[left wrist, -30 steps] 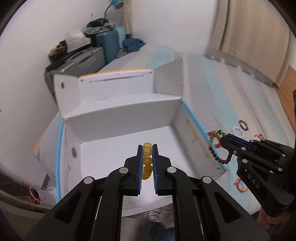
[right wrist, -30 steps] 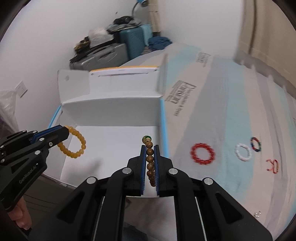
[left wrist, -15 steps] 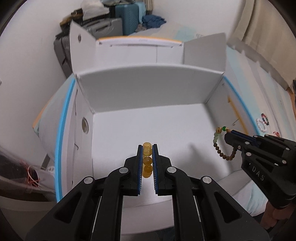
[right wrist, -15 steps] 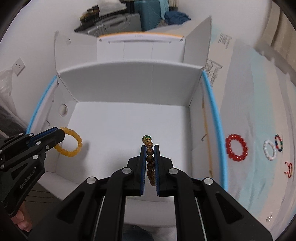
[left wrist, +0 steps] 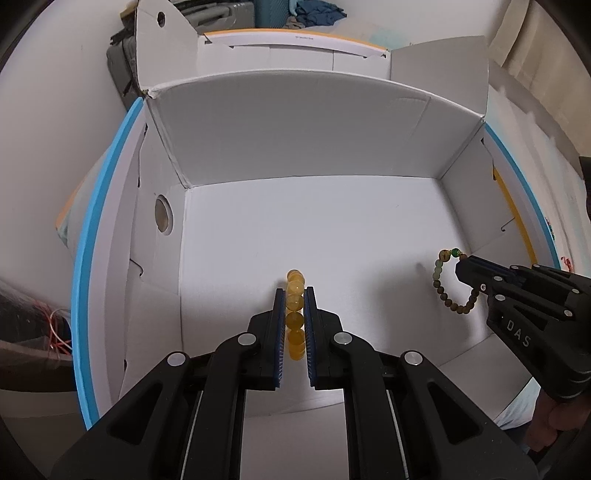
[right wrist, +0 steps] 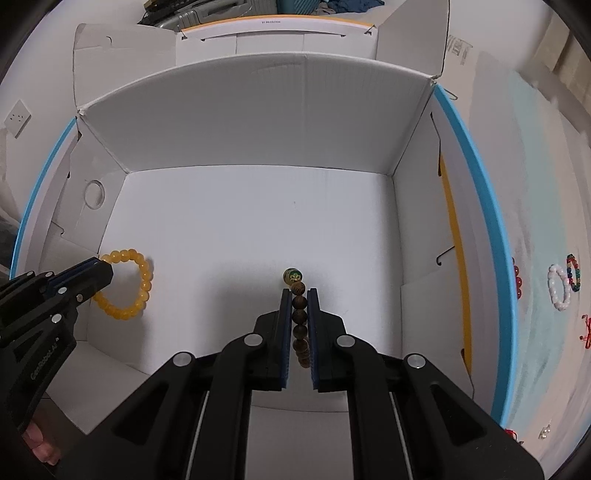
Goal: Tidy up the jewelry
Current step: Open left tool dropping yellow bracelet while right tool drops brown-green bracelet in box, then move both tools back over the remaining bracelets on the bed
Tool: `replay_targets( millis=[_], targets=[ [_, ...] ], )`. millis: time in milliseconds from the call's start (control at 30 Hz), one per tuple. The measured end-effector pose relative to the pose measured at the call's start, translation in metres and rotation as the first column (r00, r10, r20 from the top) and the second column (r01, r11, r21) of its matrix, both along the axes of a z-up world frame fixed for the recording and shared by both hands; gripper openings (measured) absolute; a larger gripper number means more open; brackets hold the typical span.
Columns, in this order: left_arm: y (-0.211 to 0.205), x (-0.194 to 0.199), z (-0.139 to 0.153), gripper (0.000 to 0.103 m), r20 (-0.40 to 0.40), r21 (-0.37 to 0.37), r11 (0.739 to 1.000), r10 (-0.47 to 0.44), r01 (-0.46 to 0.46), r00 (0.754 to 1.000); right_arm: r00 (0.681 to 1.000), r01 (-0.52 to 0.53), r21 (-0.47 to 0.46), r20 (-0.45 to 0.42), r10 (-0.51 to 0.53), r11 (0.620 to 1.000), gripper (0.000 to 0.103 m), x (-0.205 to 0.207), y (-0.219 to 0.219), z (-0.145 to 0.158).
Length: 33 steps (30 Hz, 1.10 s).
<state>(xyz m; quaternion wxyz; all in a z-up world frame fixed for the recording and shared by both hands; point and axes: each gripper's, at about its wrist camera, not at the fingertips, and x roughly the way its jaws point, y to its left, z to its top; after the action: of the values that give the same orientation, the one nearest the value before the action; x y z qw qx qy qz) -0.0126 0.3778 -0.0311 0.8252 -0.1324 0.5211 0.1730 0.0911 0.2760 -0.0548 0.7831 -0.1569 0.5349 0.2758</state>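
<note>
Both grippers hang inside an open white cardboard box (left wrist: 295, 122) (right wrist: 258, 122), pointing steeply down at its floor. My left gripper (left wrist: 294, 291) (right wrist: 101, 267) is shut on a yellow bead bracelet (left wrist: 295, 321) (right wrist: 127, 288), whose loop dangles just above the left part of the floor. My right gripper (right wrist: 299, 291) (left wrist: 463, 264) is shut on a brown wooden bead bracelet (right wrist: 300, 325) (left wrist: 448, 291) with a green bead at its top, over the right part of the floor. The two bracelets hang apart.
The box's flaps stand up at the back; a round hole (left wrist: 163, 220) pierces its left wall. Outside, to the right on the pale cloth, lie a red bead bracelet (right wrist: 517, 282), a white one (right wrist: 557, 291), a multicoloured one (right wrist: 573, 273) and a red cord piece (right wrist: 587, 332). Suitcases (right wrist: 173, 16) stand behind.
Both grippers have sunk from above the box's near edge down into it, each still shut on its bracelet. The box floor now fills both views.
</note>
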Motion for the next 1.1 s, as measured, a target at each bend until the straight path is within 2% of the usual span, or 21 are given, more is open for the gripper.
replay_targets(
  millis=[300, 367, 433, 467, 500, 600, 633, 700, 767, 833, 1100],
  targets=[
    [-0.005, -0.003, 0.004, 0.01, -0.002, 0.027, 1.0, 0.006, -0.006, 1.0, 1.0, -0.004, 0.001, -0.006, 0.004, 1.0, 0.01, -0.006, 0.007, -0.003],
    [-0.006, -0.006, 0.007, 0.011, 0.005, 0.042, 0.999, 0.014, -0.014, 1.0, 1.0, -0.005, 0.007, 0.0, 0.005, 1.0, 0.017, -0.008, 0.007, -0.001],
    [-0.007, -0.008, 0.011, 0.011, 0.007, 0.055, 0.998, 0.014, -0.015, 1.0, 1.0, -0.006, 0.019, 0.015, 0.006, 1.0, 0.031, -0.009, 0.006, 0.004],
    [-0.008, -0.009, 0.013, 0.013, 0.013, 0.058, 0.998, 0.014, -0.015, 1.0, 1.0, -0.009, 0.024, 0.025, 0.009, 1.0, 0.032, -0.01, 0.005, 0.007],
    [-0.008, -0.01, 0.015, 0.02, 0.017, 0.059, 0.998, 0.017, -0.018, 1.0, 0.999, -0.013, 0.028, 0.03, 0.012, 1.0, 0.033, -0.011, 0.005, 0.01],
    [-0.007, -0.014, 0.022, 0.036, 0.038, 0.068, 0.997, 0.032, -0.035, 0.999, 0.998, -0.018, 0.052, 0.055, 0.015, 0.998, 0.045, -0.016, 0.003, 0.02],
    [-0.008, -0.015, 0.025, 0.038, 0.045, 0.072, 0.997, 0.032, -0.035, 0.998, 0.998, -0.019, 0.058, 0.063, 0.015, 0.998, 0.049, -0.018, 0.002, 0.023],
    [-0.009, -0.016, 0.031, 0.051, 0.057, 0.085, 0.996, 0.037, -0.041, 0.998, 0.997, -0.018, 0.081, 0.076, 0.012, 0.997, 0.053, -0.023, -0.002, 0.033],
    [-0.012, -0.017, 0.036, 0.055, 0.072, 0.106, 0.993, 0.037, -0.044, 0.997, 0.995, -0.017, 0.091, 0.097, 0.008, 0.996, 0.059, -0.027, -0.004, 0.042],
    [-0.014, -0.018, 0.041, 0.066, 0.077, 0.126, 0.991, 0.041, -0.05, 0.996, 0.993, -0.018, 0.108, 0.119, 0.005, 0.994, 0.066, -0.031, -0.008, 0.053],
    [-0.029, -0.022, 0.059, 0.08, 0.123, 0.145, 0.988, 0.042, -0.06, 0.991, 0.983, 0.0, 0.158, 0.184, -0.029, 0.987, 0.078, -0.032, -0.032, 0.087]
  ],
)
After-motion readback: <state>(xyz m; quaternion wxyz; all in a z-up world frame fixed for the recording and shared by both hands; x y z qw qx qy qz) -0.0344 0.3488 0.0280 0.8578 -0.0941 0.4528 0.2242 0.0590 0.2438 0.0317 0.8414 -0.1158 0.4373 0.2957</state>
